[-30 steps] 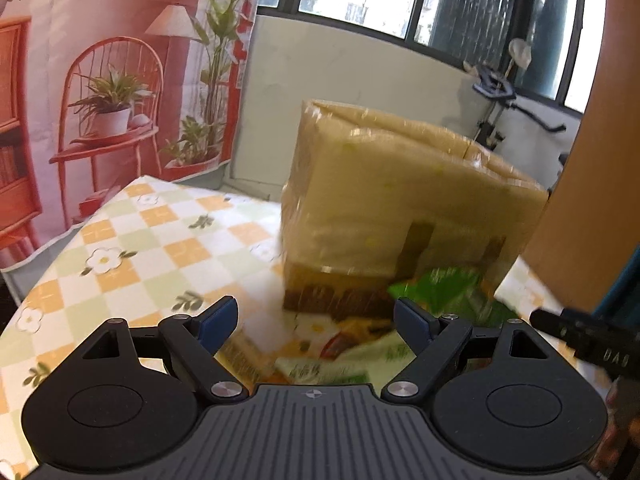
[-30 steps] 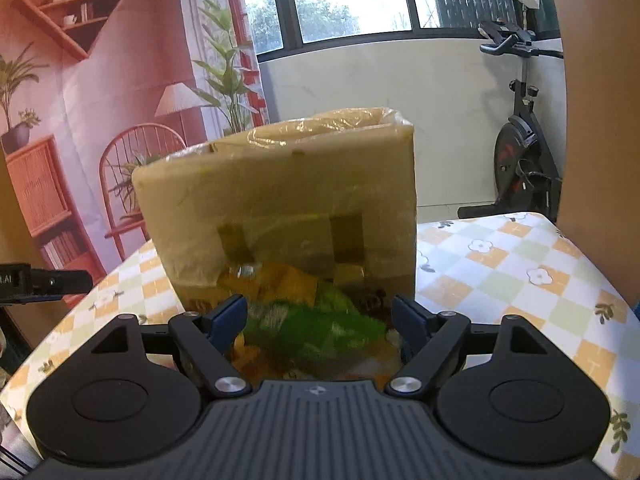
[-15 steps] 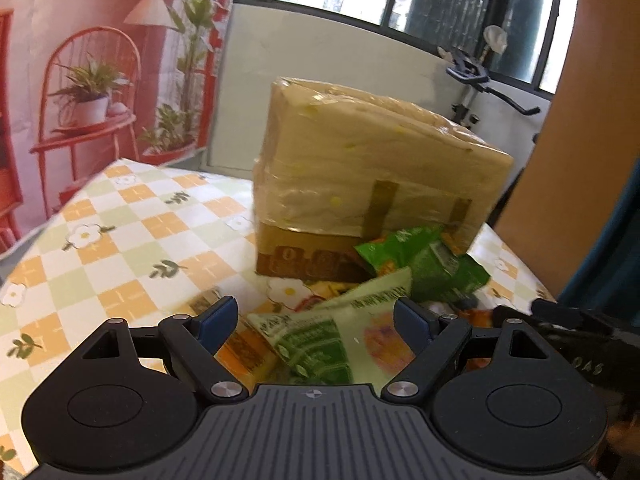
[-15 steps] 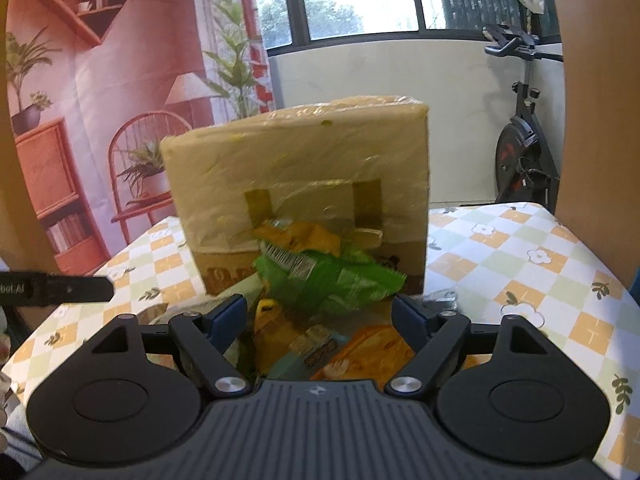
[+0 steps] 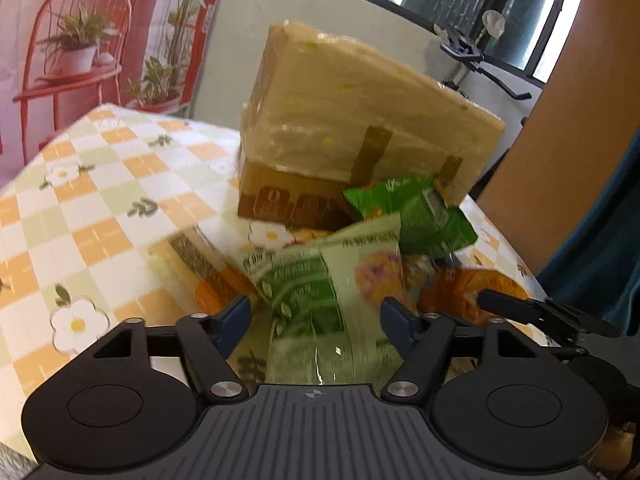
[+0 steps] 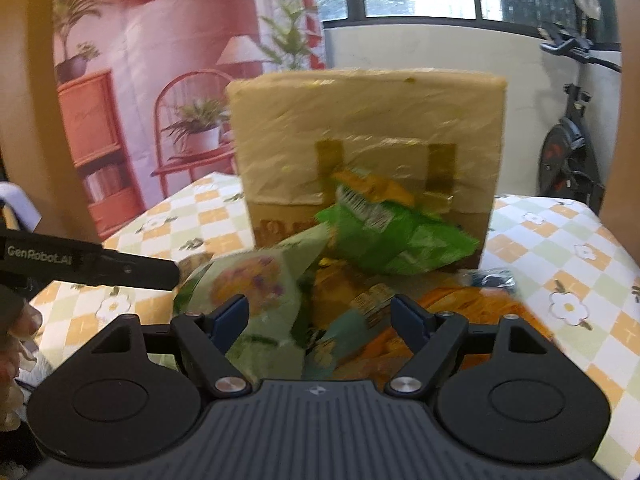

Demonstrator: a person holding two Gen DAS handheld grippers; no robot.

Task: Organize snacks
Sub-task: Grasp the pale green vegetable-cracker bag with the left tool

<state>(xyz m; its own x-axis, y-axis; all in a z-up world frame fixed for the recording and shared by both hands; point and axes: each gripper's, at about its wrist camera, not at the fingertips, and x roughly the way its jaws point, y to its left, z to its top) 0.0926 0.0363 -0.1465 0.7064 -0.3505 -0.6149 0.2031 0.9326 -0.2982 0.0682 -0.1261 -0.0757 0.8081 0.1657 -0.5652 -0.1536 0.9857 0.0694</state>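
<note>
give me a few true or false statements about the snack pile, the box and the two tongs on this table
1. A tape-wrapped cardboard box stands behind the snack packets. True.
2. A bright green packet leans against the box front. True.
3. The tablecloth is plain blue. False: it is checked orange, green and white with flowers.
4. The left tongs have a pale green packet between their tips, having just been closing. True.
5. The right tongs are lifting the box. False: they hover open over the packets.

One box (image 5: 360,120), several snack packets (image 5: 320,276)
</note>
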